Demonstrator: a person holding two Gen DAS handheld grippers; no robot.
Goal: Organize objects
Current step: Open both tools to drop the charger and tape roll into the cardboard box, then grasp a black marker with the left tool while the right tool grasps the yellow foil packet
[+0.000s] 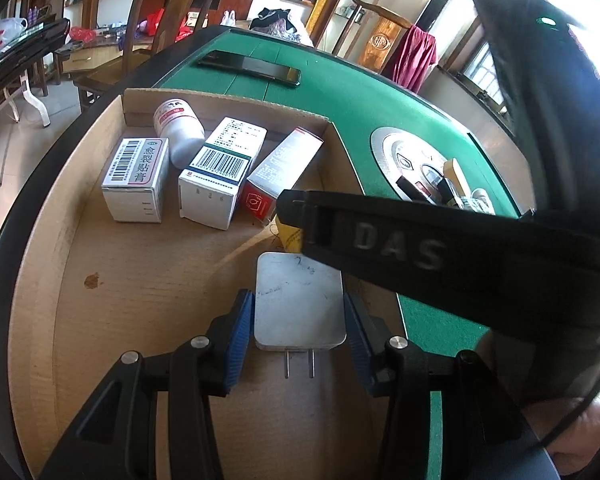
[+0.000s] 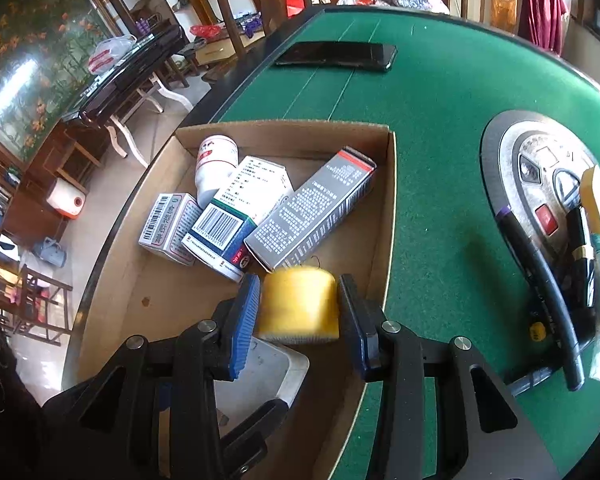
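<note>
Fingers of the left gripper hold the white charger; right gripper holds the yellow spool, both over the near cardboard box.

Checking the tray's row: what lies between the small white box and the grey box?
The larger barcode carton lies between the small white box and grey box; both wrist views show it.

Desk w/ matt green felt; tray plain brown cardboard; charger betw. tool pads smooth white plastic.
</note>
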